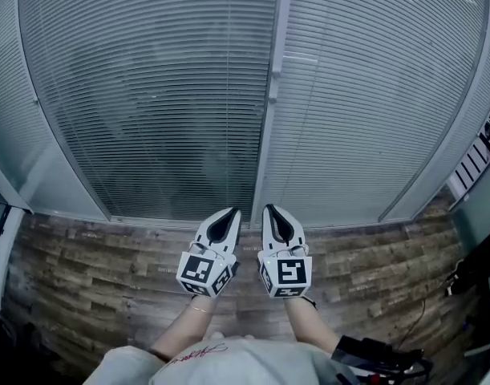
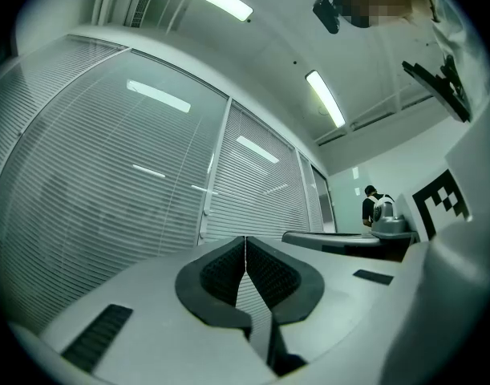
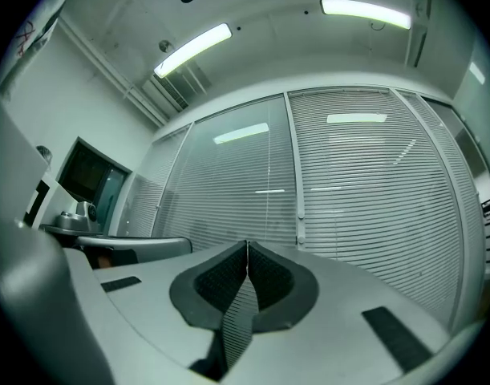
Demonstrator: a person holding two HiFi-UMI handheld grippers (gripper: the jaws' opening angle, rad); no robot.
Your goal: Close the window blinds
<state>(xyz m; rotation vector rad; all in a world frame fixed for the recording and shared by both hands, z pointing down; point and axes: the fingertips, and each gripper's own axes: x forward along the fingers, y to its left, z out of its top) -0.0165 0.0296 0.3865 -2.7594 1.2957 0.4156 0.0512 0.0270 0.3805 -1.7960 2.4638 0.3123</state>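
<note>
Pale horizontal window blinds (image 1: 164, 95) cover the left pane and more blinds (image 1: 373, 95) cover the right pane, split by a white upright frame (image 1: 269, 111). The slats hang lowered down to the sill. My left gripper (image 1: 226, 218) and right gripper (image 1: 274, 216) are held side by side below the frame, pointing at it, a short way off from the glass. Both are shut with nothing between the pads. In the left gripper view the left gripper's tips (image 2: 245, 241) meet before the blinds (image 2: 108, 191); the right gripper (image 3: 247, 245) faces the blinds (image 3: 373, 191) likewise.
A wood-plank floor (image 1: 92, 255) runs under the window. Cables and dark gear (image 1: 469, 271) lie at the right. A person (image 2: 378, 207) stands far off by a wall. A dark screen (image 3: 88, 175) hangs at the left of the right gripper view.
</note>
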